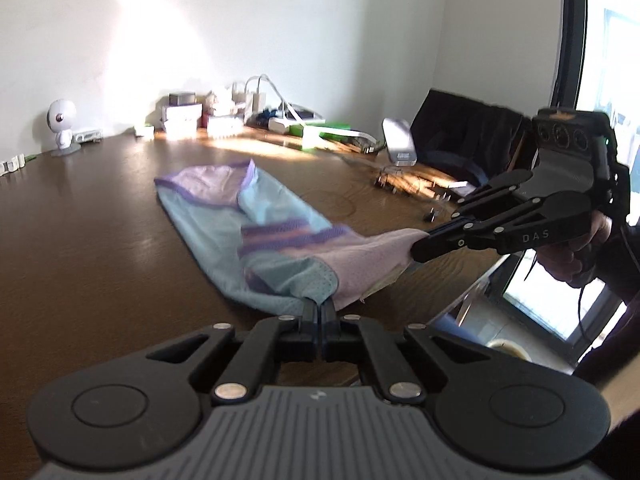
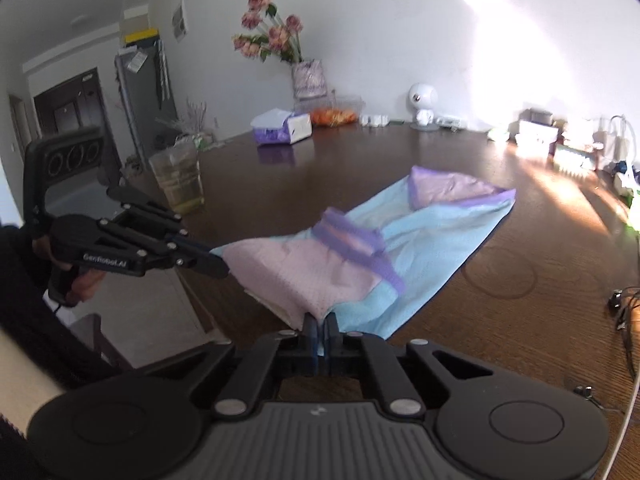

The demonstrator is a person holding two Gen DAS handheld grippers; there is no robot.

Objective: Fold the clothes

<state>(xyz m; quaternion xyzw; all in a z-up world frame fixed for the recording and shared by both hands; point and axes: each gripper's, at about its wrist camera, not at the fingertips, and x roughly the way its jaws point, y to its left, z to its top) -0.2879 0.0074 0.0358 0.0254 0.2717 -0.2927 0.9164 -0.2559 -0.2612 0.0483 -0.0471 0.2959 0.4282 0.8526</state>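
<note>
A dark brown wooden bench (image 2: pixel 500 264) fills the room's middle, streaked with bright sunlight at its far right. Behind it stands a plain white wall (image 2: pixel 380 40) carrying a glaring patch of light. A tall window (image 1: pixel 608 160) with a dark frame rises at the right. At the far left a dark door (image 2: pixel 68 100) stands beyond a grey cabinet (image 2: pixel 148 92).
</note>
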